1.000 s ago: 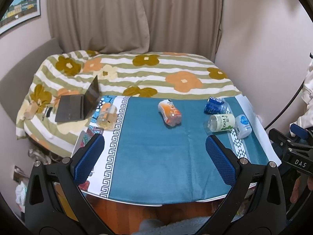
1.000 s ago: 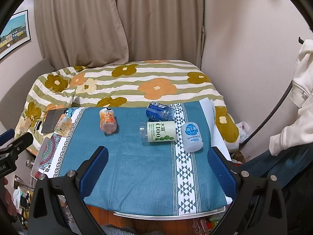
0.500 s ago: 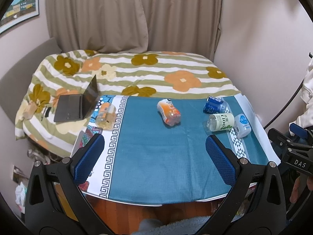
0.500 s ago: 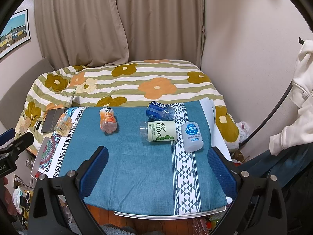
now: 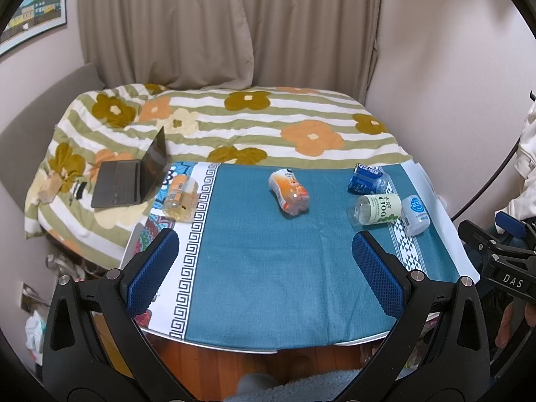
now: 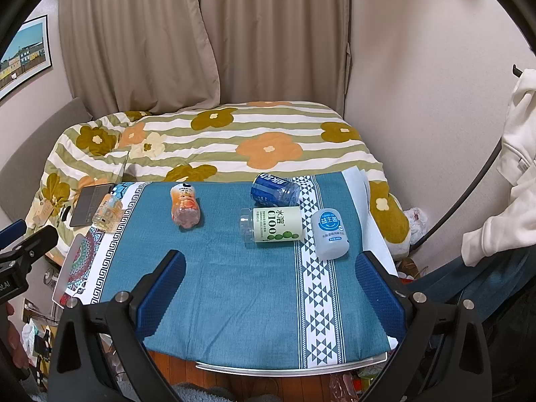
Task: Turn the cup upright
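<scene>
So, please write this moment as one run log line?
left gripper: open | right gripper: open | cups: lying on table, none held

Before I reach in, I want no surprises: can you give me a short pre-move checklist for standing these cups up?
1. Left hand-held gripper open, holding nothing: ok.
2. Right hand-held gripper open, holding nothing: ok.
3. Cups upright: not ok; orange cup, blue cup, green-label cup and white cup lie on their sides.
4. Room around the orange cup: ok, it lies apart.
5. Room around the green-label cup: not ok, the white cup lies close against it.
6. Yellow cup upright: cannot tell.
</scene>
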`<state>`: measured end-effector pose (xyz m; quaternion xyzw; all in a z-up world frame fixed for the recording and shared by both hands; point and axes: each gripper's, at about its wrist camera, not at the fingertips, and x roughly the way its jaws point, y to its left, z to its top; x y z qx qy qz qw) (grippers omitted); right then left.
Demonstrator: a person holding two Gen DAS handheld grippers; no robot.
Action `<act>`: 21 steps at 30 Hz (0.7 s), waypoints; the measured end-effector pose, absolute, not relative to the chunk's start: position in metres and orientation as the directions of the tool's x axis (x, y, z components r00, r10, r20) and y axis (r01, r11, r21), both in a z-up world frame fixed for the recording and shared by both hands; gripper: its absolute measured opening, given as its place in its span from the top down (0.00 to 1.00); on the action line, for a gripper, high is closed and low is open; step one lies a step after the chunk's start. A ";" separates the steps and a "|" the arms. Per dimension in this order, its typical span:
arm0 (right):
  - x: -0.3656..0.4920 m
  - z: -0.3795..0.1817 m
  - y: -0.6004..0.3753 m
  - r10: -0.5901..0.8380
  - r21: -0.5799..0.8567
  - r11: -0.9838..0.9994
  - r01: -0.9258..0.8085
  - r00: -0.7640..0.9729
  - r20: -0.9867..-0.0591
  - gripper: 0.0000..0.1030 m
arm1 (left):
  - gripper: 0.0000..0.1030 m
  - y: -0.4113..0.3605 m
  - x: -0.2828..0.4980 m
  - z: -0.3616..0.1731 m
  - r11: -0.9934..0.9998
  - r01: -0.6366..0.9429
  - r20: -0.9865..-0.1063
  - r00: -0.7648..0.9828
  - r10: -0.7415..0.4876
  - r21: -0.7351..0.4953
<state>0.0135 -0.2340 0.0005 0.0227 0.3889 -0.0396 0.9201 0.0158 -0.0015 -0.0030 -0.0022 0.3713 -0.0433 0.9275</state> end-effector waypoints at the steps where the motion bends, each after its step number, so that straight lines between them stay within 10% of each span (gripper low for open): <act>1: 0.013 0.000 -0.234 -0.055 0.011 0.996 0.091 0.694 -0.718 0.02 | 0.00 -0.001 0.016 -0.003 0.996 0.078 -0.689 0.720 -0.081 -0.036; 21: 0.019 -0.004 -0.234 -0.018 0.023 0.998 0.051 0.689 -0.724 0.02 | 0.00 0.000 0.017 -0.008 0.999 0.018 -0.701 0.712 -0.042 -0.041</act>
